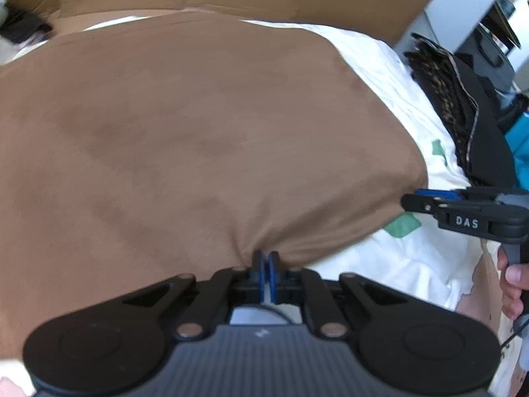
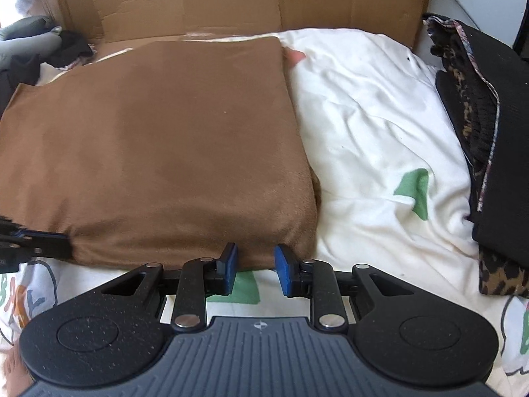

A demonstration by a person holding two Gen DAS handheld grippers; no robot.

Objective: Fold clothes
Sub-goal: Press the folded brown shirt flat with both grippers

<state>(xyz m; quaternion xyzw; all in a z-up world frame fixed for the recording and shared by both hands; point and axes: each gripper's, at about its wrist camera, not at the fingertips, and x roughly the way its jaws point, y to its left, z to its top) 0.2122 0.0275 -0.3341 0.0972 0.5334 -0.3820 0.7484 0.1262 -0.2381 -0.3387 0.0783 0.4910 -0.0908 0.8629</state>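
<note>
A: Jaws first. How does the left gripper [image 1: 265, 259] stand?

B: Closed tight on the near hem of the brown garment [image 1: 198, 125]; the cloth bunches into a pinch between its blue pads [image 1: 258, 264].

A: And the right gripper [image 2: 256, 266]?

B: Partly open. Its blue pads [image 2: 283, 269] sit at the garment's near edge, close to the near right corner, with a clear gap between them. Nothing is gripped there; the cloth lies just beyond the tips.

A: Where does the garment lie?

B: Flat on the bed, over a white sheet [image 2: 363, 115] printed with green patches. It covers the left and middle of the bed, and its right edge runs straight toward the far edge.

A: What sits to the right?

B: A pile of dark clothes [image 2: 479, 132], some leopard-patterned, along the bed's right edge.

A: And further back?

B: Flattened brown cardboard [image 2: 264, 0] stands along the far edge. More dark clothing [image 2: 33, 53] is heaped at the far left corner.

A: Anything of the person?

B: A hand [image 1: 510, 284] holding the right gripper's handle, seen from the left wrist.
</note>
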